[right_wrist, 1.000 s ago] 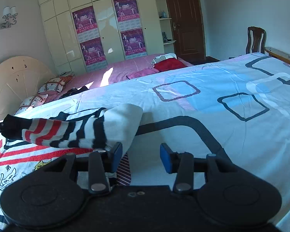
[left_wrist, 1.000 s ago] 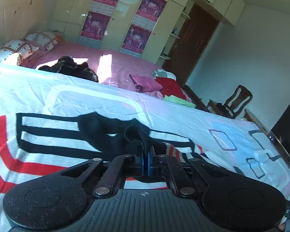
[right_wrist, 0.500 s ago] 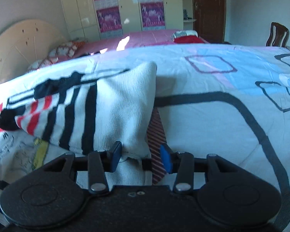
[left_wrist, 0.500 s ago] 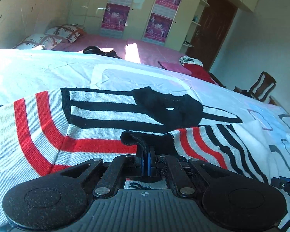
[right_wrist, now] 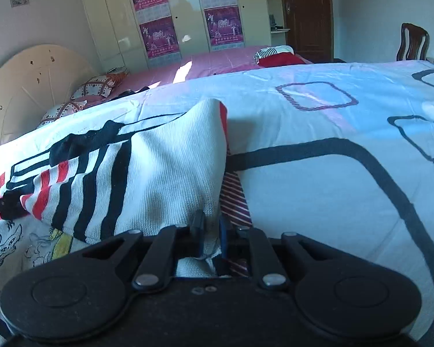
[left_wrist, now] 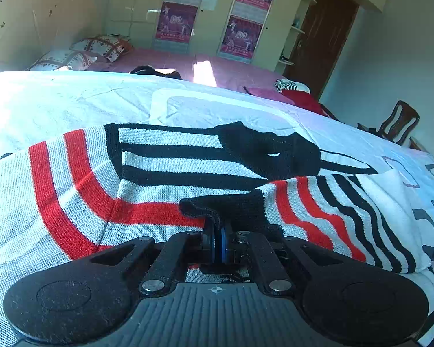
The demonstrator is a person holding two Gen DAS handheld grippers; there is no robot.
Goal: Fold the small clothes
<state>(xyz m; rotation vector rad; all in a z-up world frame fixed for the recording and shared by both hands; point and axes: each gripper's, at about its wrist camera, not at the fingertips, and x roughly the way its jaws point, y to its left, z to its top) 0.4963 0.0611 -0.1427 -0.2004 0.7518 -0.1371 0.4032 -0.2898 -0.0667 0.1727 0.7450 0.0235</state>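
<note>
Jaws first: my left gripper (left_wrist: 217,238) is pressed together, pinching the black ribbed cuff (left_wrist: 225,205) of the striped sweater (left_wrist: 101,190). My right gripper (right_wrist: 209,231) is closing, jaws nearly together, with a bunch of white knit from the sweater's plain end (right_wrist: 170,170) between them; the pads look to be already on the cloth.

Outward from there: the sweater lies on the white bedsheet (right_wrist: 318,190), which carries dark outlined squares. From the left wrist view its red and black stripes spread flat across the near bed, and a black patch (left_wrist: 269,150) sits on the far part, maybe a collar; I can't tell. From the right wrist view the white end stands up in a loose ridge, not flat. A dark red striped strip (right_wrist: 234,199) shows just beside it, under the edge. Cartoon print (right_wrist: 5,240) at lower left belongs to other fabric, unclear what. Pink bed (right_wrist: 217,60) and wardrobe (right_wrist: 188,14) sit far behind.

Step, as I judge it: both ends gripped, a fold being laid over the body. Next move calls for a firm right pinch, then carrying both ends over together, keeping the edge taut and level so it lands square.
</note>
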